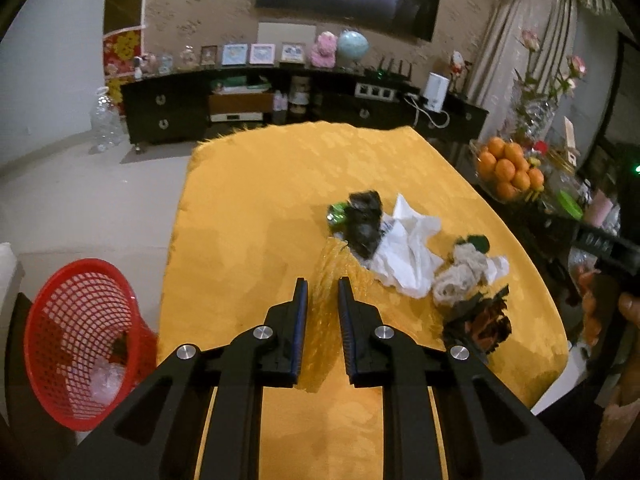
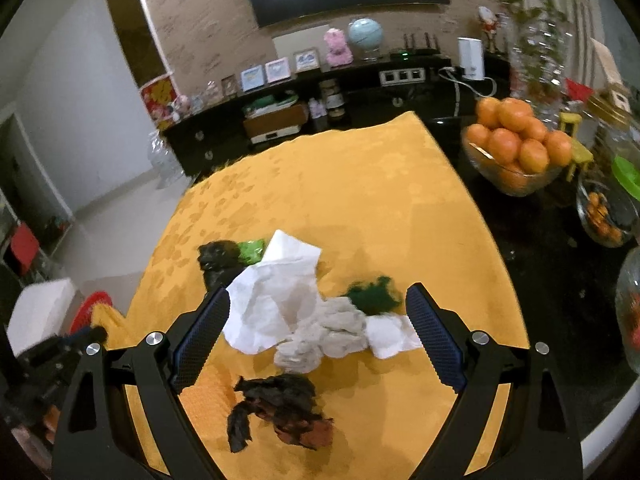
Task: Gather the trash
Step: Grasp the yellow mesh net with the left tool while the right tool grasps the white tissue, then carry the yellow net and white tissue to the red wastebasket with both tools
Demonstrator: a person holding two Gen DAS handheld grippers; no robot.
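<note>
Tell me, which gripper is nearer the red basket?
Left. The left gripper is beside the red basket, which sits low at its left off the table edge. The right gripper hovers over the trash pile, the basket only peeking out far to its left.

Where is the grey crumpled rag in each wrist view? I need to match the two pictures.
Left wrist: grey crumpled rag lies right of centre, beyond and right of the fingers.
Right wrist: it lies at centre, between the open fingers.
Shared landmark: the large white crumpled paper, touching its left side in both views.

Crumpled white paper (image 2: 276, 300), red plastic basket (image 1: 80, 344)
</note>
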